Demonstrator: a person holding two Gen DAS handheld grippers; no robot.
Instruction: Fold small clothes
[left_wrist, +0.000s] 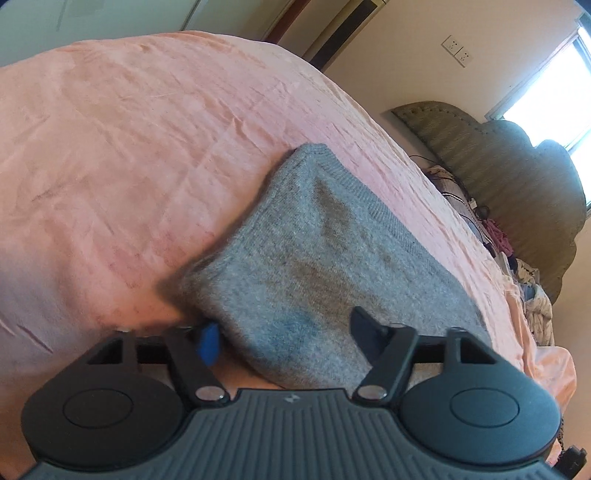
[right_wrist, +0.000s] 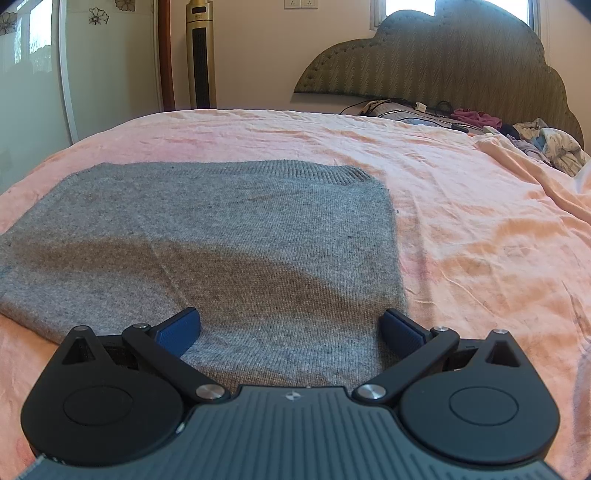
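Note:
A grey knit garment (right_wrist: 236, 236) lies flat, folded into a rough rectangle, on the pink bedsheet (right_wrist: 461, 221). My right gripper (right_wrist: 291, 328) is open, low over the garment's near right corner, its blue fingertips (right_wrist: 177, 328) spread wide on the fabric. In the left wrist view the same garment (left_wrist: 314, 258) runs away from me. My left gripper (left_wrist: 284, 332) is open over its near end, with one blue pad (left_wrist: 208, 341) at the garment's left edge.
The bedsheet (left_wrist: 129, 166) is wrinkled. A padded headboard (right_wrist: 443, 62) stands at the far end. Loose clothes (right_wrist: 546, 142) and cables (right_wrist: 413, 107) lie by the headboard. A tower fan (right_wrist: 200, 55) and a wardrobe door (right_wrist: 33, 74) stand beyond the bed.

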